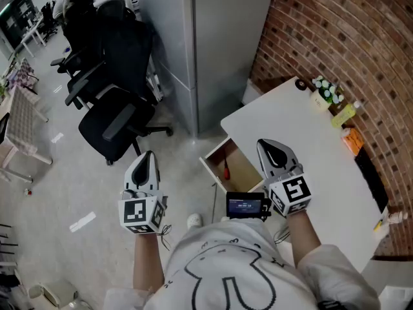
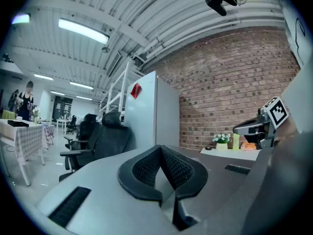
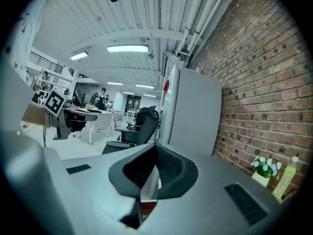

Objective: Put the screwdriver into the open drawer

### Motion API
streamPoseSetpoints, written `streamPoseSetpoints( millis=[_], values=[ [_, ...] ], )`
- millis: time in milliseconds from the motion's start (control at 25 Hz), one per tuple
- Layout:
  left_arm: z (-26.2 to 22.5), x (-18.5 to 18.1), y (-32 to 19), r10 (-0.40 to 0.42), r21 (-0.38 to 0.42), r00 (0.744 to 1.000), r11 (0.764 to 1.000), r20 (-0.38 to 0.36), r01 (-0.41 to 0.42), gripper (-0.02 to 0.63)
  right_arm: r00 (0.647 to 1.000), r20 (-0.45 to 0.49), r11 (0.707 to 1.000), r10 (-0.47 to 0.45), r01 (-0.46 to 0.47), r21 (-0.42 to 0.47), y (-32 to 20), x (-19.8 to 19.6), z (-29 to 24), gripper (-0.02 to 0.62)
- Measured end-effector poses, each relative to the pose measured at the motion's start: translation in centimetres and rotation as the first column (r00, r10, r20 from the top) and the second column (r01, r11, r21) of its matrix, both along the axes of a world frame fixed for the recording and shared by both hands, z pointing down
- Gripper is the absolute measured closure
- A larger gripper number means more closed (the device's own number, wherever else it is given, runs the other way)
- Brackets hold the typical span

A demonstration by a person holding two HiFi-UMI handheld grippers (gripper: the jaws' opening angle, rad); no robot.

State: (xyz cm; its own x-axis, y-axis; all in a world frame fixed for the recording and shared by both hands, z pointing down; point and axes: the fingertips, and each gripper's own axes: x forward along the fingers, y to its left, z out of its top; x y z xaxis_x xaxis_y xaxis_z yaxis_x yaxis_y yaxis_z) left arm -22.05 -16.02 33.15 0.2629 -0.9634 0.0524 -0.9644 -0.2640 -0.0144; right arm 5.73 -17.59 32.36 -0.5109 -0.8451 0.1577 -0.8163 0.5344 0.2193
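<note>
A red-handled screwdriver (image 1: 226, 170) lies inside the open wooden drawer (image 1: 240, 162) under the near left corner of the white table (image 1: 303, 141). My right gripper (image 1: 266, 145) hovers above the table's edge just right of the drawer, shut with nothing in it; its pads (image 3: 168, 168) meet in the right gripper view. My left gripper (image 1: 148, 155) hangs over the floor well to the left of the drawer, also shut and empty, with its pads (image 2: 176, 168) pressed together. Each gripper points up and away from the drawer.
Black office chairs (image 1: 113, 82) stand to the left and a tall grey cabinet (image 1: 206, 44) rises behind the drawer. Bottles and a small plant (image 1: 329, 92) line the table's far edge by the brick wall (image 1: 348, 31). A small lit device (image 1: 245, 205) hangs at my chest.
</note>
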Motion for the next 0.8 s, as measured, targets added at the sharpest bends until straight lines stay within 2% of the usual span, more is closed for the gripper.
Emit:
streamPoseSetpoints(
  millis=[800],
  values=[
    [-0.1,0.6,-1.6,0.008,0.013,1.0,1.0,-0.003,-0.008,0.597,1.0,-0.003,1.0,-0.008,0.008,0.027,-1.0,0.1,-0.3,0.577]
  ],
)
